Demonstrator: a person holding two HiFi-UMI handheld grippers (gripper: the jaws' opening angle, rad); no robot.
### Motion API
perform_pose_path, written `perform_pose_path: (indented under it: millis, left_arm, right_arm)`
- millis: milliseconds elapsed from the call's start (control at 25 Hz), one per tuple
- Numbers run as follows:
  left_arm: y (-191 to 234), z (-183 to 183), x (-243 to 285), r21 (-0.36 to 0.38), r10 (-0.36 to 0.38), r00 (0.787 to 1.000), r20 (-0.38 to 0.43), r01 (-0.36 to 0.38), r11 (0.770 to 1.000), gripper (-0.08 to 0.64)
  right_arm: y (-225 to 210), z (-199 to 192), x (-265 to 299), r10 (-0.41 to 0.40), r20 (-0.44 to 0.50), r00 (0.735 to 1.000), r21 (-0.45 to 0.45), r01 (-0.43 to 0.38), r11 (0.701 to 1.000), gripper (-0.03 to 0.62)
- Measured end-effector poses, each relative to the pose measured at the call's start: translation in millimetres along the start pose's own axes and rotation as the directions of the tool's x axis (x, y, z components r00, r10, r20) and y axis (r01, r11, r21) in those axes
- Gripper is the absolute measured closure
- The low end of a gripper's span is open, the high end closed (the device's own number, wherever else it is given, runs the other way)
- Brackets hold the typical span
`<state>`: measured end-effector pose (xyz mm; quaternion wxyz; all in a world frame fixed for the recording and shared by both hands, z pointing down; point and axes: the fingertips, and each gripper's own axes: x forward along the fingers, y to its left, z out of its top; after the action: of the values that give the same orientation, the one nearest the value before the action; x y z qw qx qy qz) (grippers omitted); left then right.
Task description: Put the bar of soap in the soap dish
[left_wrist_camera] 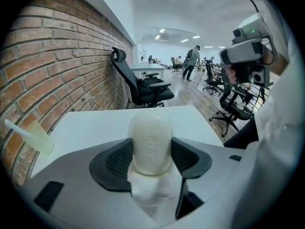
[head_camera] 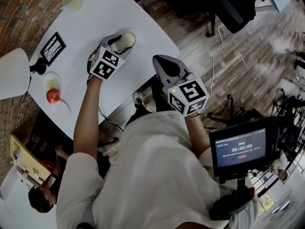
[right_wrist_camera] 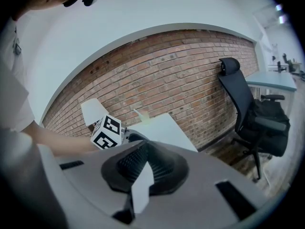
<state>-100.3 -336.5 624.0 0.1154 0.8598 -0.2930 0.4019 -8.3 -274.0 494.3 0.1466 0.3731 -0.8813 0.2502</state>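
Left gripper: jaws clamped on the bar of soap, a cream oval that stands up between the pads, its upper half clear of them. I hold it over the white table, near the middle.

Right gripper: jaws together, nothing between them; it hangs off the table's near edge, well apart from the soap.

Pale green translucent piece: at the far end of the table, close to the brick wall. I take it for the soap dish, though its shape is too small to tell. Nothing lies in it that I can see.

Also on the table: a framed picture and a red fruit on a plate.

Status, as I judge it: pick-up done. Still to do are the carry to the dish, the set-down and the release.
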Motion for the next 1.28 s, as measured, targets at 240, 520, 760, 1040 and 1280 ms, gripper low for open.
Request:
perform_pose_path:
  millis: [240, 520, 760, 1040, 1280]
  left_arm:
    - [1.8, -2.4, 0.9, -0.002, -0.007, 1.0, -0.015, 0.007, 1.0, 0.299]
    - [1.5, -1.7, 2.3, -0.003, -0.017, 1.0, -0.022, 0.017, 1.0, 0.299]
    - [2.3, -5.4, 4.2, -0.062, -0.038, 0.999, 0.011, 0.038, 0.997, 0.299]
    - [2.7, -6.1, 2.7, -0.088, -0.02, 0.999, 0.033, 0.023, 0.996, 0.298]
    - [1.8, -6.4, 0.5, -0.108, -0.02, 0.999, 0.027, 0.023, 0.994, 0.296]
  right_arm:
    - [-2.7, -2.9, 1.1, -0.001, -0.003, 1.0, 0.01, 0.001, 1.0, 0.588]
    - [-2.4, -4.2, 1.3, -0.001, -0.006, 1.0, 0.014, 0.001, 1.0, 0.589]
    - [-1.0, -5.4, 3.2, 0.003, -0.009, 1.0, 0.015, -0.003, 1.0, 0.588]
    - [0.2, -8.5, 3.3, 0.008, -0.023, 1.0, 0.026, -0.008, 1.0, 0.588]
    - [1.1, -4.1, 0.7, 0.007, -0.014, 1.0, 0.027, -0.007, 1.0, 0.588]
